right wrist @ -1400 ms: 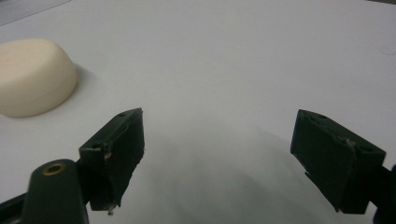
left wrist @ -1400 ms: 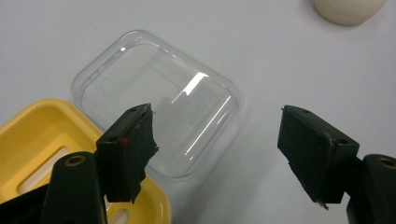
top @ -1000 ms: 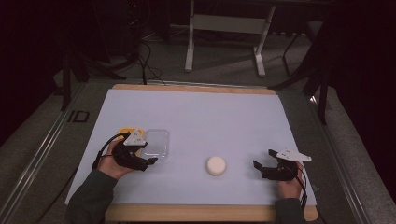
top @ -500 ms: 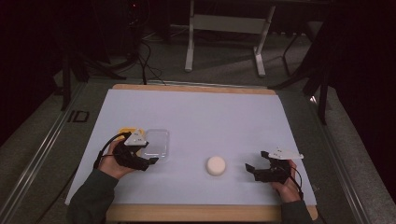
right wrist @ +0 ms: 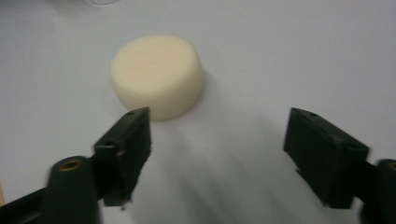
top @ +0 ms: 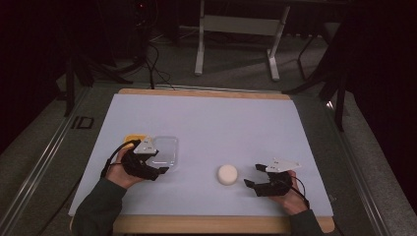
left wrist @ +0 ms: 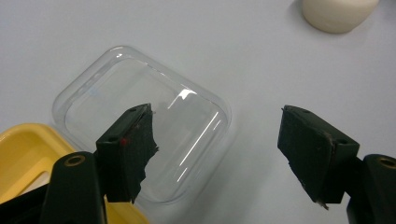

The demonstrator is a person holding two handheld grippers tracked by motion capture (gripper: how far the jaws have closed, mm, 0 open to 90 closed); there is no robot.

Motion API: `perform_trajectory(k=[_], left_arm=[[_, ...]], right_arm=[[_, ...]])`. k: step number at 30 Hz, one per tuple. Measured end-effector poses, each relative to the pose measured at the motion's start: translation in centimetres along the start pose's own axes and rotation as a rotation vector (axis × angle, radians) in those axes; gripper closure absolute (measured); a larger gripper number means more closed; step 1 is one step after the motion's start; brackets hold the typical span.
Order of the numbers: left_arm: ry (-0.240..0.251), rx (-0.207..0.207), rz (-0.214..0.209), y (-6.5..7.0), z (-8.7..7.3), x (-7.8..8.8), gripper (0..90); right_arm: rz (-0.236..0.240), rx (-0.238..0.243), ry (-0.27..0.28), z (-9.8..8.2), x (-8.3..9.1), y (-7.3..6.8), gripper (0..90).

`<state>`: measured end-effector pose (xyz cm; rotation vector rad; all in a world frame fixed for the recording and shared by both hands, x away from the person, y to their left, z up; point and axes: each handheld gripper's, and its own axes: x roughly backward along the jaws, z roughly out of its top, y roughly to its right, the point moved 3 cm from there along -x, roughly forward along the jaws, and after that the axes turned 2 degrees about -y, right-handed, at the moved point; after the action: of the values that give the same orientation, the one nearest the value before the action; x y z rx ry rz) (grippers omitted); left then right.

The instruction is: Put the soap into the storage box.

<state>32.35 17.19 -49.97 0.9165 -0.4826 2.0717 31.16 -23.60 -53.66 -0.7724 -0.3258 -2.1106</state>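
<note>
Progress: early, puck (top: 227, 175) not yet picked, lying on worktop (top: 221, 123) well right of clear box (top: 166, 150) | left: grasp and, I judge, carry to box | right gripper (top: 252, 175): jaws apart, just been closing, nothing between, puck just ahead | left gripper (top: 160, 173): jaws apart at box, one tip over its rim.
</note>
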Motion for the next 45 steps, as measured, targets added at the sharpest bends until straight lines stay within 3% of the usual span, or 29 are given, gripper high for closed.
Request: perform_trajectory(k=[5, 12, 18, 21, 29, 45], left_arm=[[0.004, 0.001, -0.004, 0.0, 0.0, 0.0, 27.3], [0.006, 0.001, -0.005, 0.0, 0.0, 0.0, 27.2], [0.005, 0.002, -0.004, 0.0, -0.1, 0.0, 27.2], [0.002, -0.001, -0.006, 0.0, 0.0, -0.2, 27.3], [0.0, 0.0, -0.007, 0.0, -0.1, -0.3, 27.2], [-0.003, -0.003, -0.008, 0.1, -0.1, -0.4, 27.3]], right_arm=[[0.037, 0.042, -0.032, 0.3, -1.1, -0.9, 41.5], [0.065, 0.098, -0.048, 0.5, -2.1, -1.5, 72.5], [0.076, 0.105, -0.054, 0.4, -2.0, -1.4, 80.8], [0.08, 0.121, -0.062, 0.3, -2.1, -1.5, 89.1], [0.027, 0.111, -0.114, 0.3, -2.9, -1.1, 90.0], [0.048, 0.107, -0.128, 1.1, -4.1, -1.9, 90.0]])
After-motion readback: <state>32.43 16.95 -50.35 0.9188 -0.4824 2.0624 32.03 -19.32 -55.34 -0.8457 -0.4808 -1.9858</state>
